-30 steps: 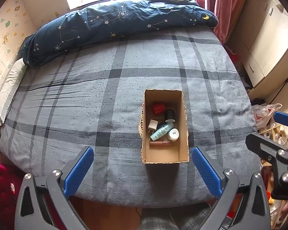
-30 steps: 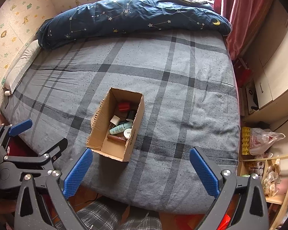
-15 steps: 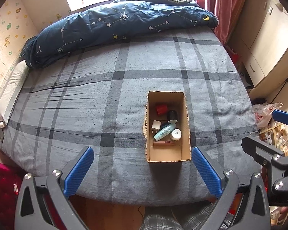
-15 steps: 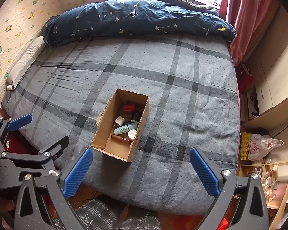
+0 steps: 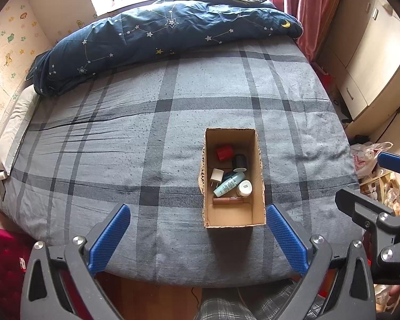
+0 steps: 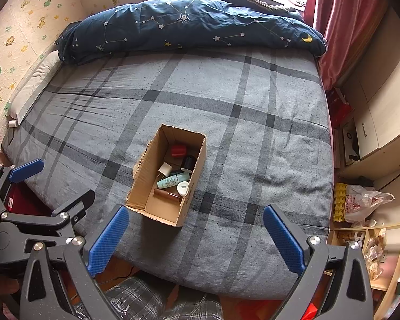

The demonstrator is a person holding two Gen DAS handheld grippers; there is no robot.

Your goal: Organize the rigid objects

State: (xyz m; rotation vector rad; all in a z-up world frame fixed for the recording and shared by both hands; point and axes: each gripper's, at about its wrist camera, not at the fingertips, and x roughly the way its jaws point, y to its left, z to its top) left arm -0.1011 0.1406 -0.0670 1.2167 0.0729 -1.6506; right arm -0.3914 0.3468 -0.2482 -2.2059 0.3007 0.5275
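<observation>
left gripper (image 5: 197, 233): jaws wide apart, nothing between them, held off the bed's near edge
right gripper (image 6: 196, 236): jaws also spread wide, empty, off the same edge
bed (image 5: 120, 138): grey plaid sheet, navy star duvet (image 5: 168, 34) bunched at 12 o'clock
box (image 5: 258, 165): open cardboard, on the sheet near the front edge, at 12 to 1 o'clock of left gripper, at 11 o'clock of right gripper
box contents: red cap (image 5: 224, 152) at the far end, black cap (image 5: 239, 161) just at its 4 o'clock, white plug (image 5: 216, 176) at 9 o'clock side, teal tube (image 5: 228, 184) lying slanted in the middle, white jar (image 5: 244, 188) touching the tube, brown stick (image 5: 228, 200) lying crosswise nearest the front
box front end: bare floor
</observation>
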